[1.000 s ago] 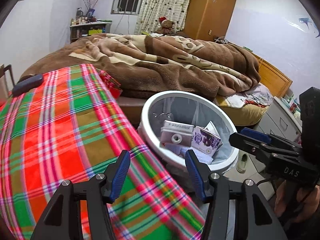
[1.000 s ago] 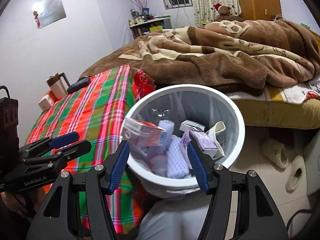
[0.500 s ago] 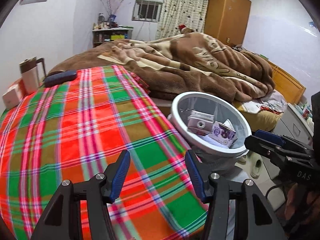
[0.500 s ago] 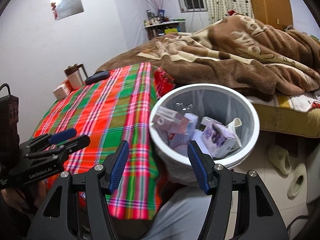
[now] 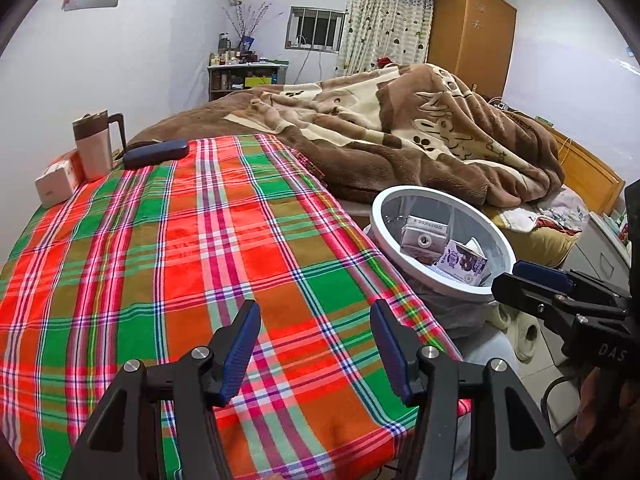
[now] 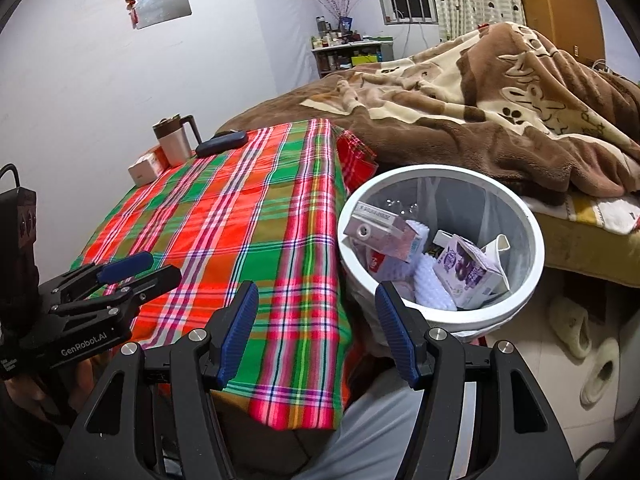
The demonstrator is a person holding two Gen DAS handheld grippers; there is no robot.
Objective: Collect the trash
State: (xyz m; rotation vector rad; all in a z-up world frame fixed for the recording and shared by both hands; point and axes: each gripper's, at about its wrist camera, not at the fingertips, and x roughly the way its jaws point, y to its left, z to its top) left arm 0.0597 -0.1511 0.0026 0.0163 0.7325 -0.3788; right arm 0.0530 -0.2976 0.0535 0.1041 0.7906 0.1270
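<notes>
Now both grippers — left gripper (image 5: 314, 346), right gripper (image 6: 316, 330) — gape empty, pulled farther back from the trash bin (image 6: 520, 208).

— What colours does the tablecloth (image 5: 224, 240) show?
— Red, green and orange plaid with pink, white and blue lines.
— And the bin (image 6: 528, 216)?
— White rim, grey liner; a purple-and-white carton (image 6: 466, 270) inside.
— The blanket (image 5: 420, 136)?
— Brown with cream patches and paw prints.
— The fingertips (image 5: 240, 344)?
— Blue pads on black.
</notes>
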